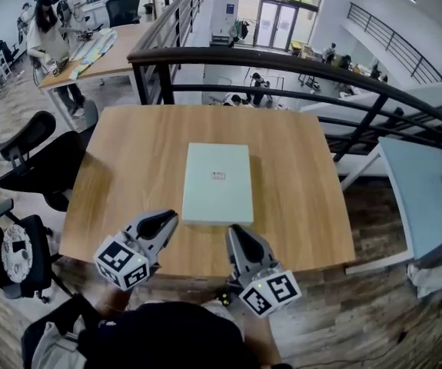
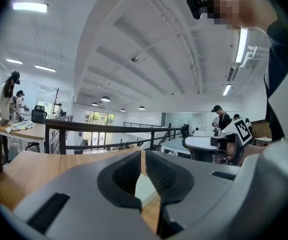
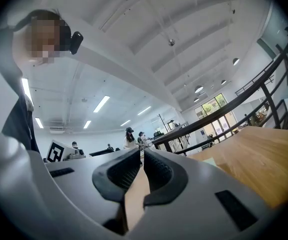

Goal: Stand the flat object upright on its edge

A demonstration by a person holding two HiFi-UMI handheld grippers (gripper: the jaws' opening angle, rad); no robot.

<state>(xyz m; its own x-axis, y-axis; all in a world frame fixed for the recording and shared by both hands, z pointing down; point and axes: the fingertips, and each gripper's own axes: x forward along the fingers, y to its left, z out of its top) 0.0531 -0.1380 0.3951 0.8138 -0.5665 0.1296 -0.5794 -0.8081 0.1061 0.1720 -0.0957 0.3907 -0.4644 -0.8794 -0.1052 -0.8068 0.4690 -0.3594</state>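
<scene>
A flat pale green box (image 1: 217,183) lies face up in the middle of the wooden table (image 1: 136,160), a small label on its top. My left gripper (image 1: 167,220) hovers just off the box's near left corner, jaws shut and empty. My right gripper (image 1: 236,234) sits at the box's near edge, slightly right of centre, also shut on nothing. In the left gripper view the closed jaw tips (image 2: 142,156) meet, and a sliver of the pale box (image 2: 145,186) shows between the pads lower down. In the right gripper view the shut jaws (image 3: 142,153) point up over the table (image 3: 254,159).
A dark metal railing (image 1: 297,64) runs behind the table's far edge. Black office chairs (image 1: 28,156) stand to the left. A light blue-grey table (image 1: 417,194) sits at the right. People work at a far desk (image 1: 90,52) at the upper left.
</scene>
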